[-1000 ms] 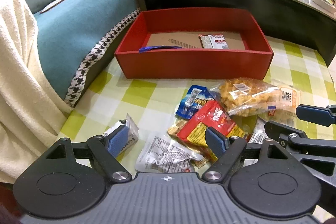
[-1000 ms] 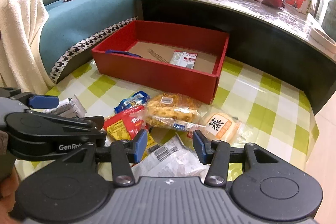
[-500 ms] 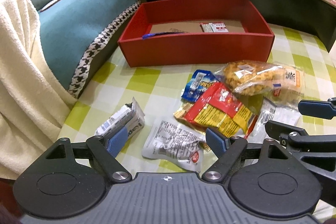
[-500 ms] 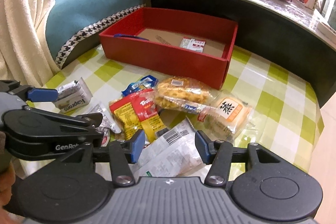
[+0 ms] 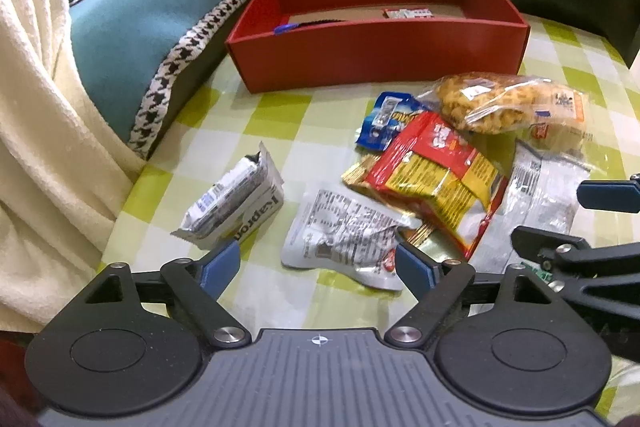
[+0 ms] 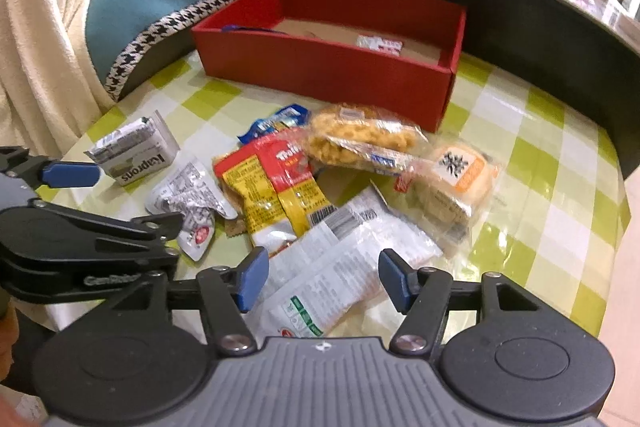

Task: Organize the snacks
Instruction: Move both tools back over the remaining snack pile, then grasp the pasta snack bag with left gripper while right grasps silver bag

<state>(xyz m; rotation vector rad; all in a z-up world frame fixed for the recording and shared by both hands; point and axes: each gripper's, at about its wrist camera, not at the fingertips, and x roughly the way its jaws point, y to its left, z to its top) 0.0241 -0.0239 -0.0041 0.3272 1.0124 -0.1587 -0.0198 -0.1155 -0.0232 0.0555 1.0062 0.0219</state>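
Left gripper: jaws spread wide, empty, poised over a crumpled silver packet on the checked tablecloth.
Right gripper: jaws apart, empty, above white wrappers.
Snack pile: loose at 12 o'clock of both grippers.
Red box: beyond the pile, holding a small packet.

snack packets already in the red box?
2: a blue packet at the red box's left end and a red-and-white packet toward its right. The near wall could hide more.
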